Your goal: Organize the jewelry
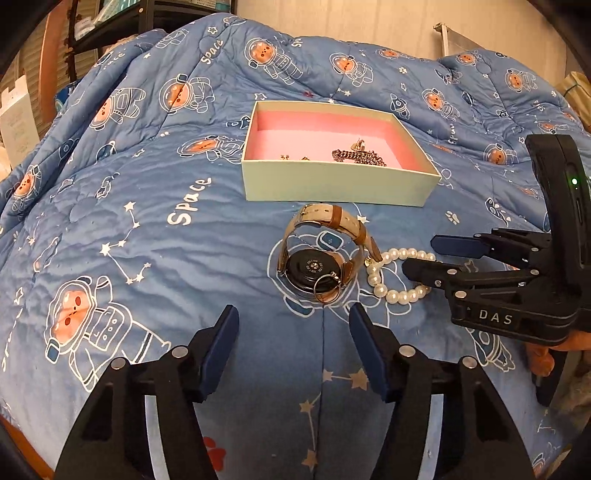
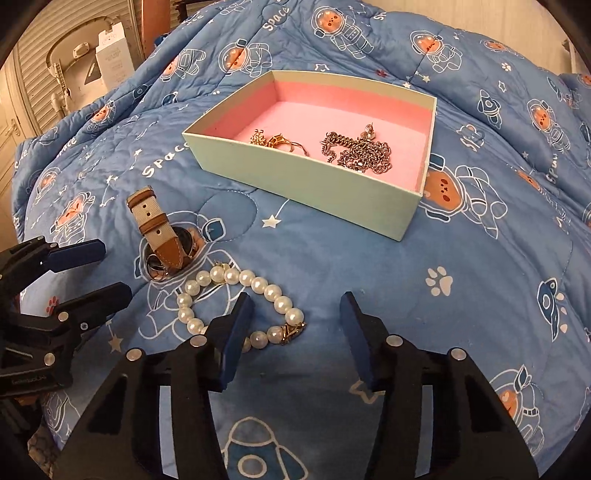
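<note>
A pale green box with pink lining [image 1: 332, 184] [image 2: 332, 184] sits on the blue space-print quilt. Inside lie a silver chain [image 2: 360, 153] [image 1: 358, 157] and gold pieces [image 2: 277, 142]. In front of the box lie a watch with a tan and brown strap [image 1: 325, 258] [image 2: 162, 236], a thin ring [image 1: 327, 290] resting on it, and a pearl bracelet [image 1: 397, 273] [image 2: 236, 306]. My left gripper [image 1: 293, 314] [image 2: 110, 269] is open and empty just short of the watch. My right gripper [image 2: 297, 302] [image 1: 419, 253] is open and empty, its left finger over the pearl bracelet.
The quilt [image 1: 147, 240] [image 2: 480, 295] rises in folds behind the box. A dark shelf [image 1: 110, 26] and white boxes [image 2: 110, 51] stand at the far left beyond the bed. A wall is behind at the right.
</note>
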`<state>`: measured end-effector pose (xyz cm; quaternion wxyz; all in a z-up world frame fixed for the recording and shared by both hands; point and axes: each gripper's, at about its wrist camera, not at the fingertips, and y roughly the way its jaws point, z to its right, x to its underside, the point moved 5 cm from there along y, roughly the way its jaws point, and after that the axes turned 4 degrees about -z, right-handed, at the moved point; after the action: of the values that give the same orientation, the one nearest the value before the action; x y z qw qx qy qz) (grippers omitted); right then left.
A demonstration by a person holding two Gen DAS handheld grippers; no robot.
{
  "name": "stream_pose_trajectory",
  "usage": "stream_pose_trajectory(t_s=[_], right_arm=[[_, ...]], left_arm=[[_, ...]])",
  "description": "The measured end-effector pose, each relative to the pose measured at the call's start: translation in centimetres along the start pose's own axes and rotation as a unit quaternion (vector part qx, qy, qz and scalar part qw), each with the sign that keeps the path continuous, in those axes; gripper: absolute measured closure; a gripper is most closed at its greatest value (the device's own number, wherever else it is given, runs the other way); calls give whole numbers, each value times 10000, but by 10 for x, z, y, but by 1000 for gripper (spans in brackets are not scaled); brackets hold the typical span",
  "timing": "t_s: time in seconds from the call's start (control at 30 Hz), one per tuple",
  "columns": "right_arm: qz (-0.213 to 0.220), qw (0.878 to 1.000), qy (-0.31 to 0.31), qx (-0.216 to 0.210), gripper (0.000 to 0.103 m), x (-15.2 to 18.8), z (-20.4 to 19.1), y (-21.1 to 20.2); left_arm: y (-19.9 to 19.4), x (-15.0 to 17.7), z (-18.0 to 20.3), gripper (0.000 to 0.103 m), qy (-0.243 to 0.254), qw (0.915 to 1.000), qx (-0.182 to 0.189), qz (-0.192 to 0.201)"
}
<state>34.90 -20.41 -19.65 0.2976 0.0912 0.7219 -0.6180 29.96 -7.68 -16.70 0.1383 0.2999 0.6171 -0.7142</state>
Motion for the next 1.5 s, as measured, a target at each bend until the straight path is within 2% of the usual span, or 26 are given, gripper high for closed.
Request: stream_pose_trajectory(t_s=[0.07, 0.1, 0.2, 0.27, 0.43, 0.5, 0.73, 0.8, 0.9, 1.5], right_arm=[[-1, 10000, -78, 17, 64, 0, -4, 2], [-6, 9999, -126, 2, 72, 0, -7, 2], [12, 9997, -243, 5, 82, 3, -11, 2], [22, 9997, -246, -11, 85, 6, -12, 0], [64, 9999, -144, -63, 87, 12, -11, -4], [78, 9999, -101, -87, 88, 15, -11, -6], [117, 9998, 50, -160, 88, 23, -10, -10], [126, 9998, 72, -161, 88, 24, -10, -11], [133, 9997, 96, -162, 88, 25, -10, -12], [401, 9980, 122, -471, 93, 40, -16, -41]], left_arm=[[5, -1, 2, 47, 28, 10000, -28, -63], [7, -1, 2, 48, 33, 10000, -38, -84], [12, -2, 3, 51, 24, 9999, -54, -142], [14, -4, 5, 53, 35, 9999, -55, -156], [18, -8, 12, 56, 123, 9997, -18, -194], [21, -9, 16, 63, 181, 9995, -34, -239], [26, -12, 20, 69, 285, 9992, -100, -277], [26, -12, 19, 78, 260, 9993, -85, -269], [24, -11, 18, 85, 217, 9994, -13, -254], [-10, 3, 17, 85, 84, 9997, 199, -72]])
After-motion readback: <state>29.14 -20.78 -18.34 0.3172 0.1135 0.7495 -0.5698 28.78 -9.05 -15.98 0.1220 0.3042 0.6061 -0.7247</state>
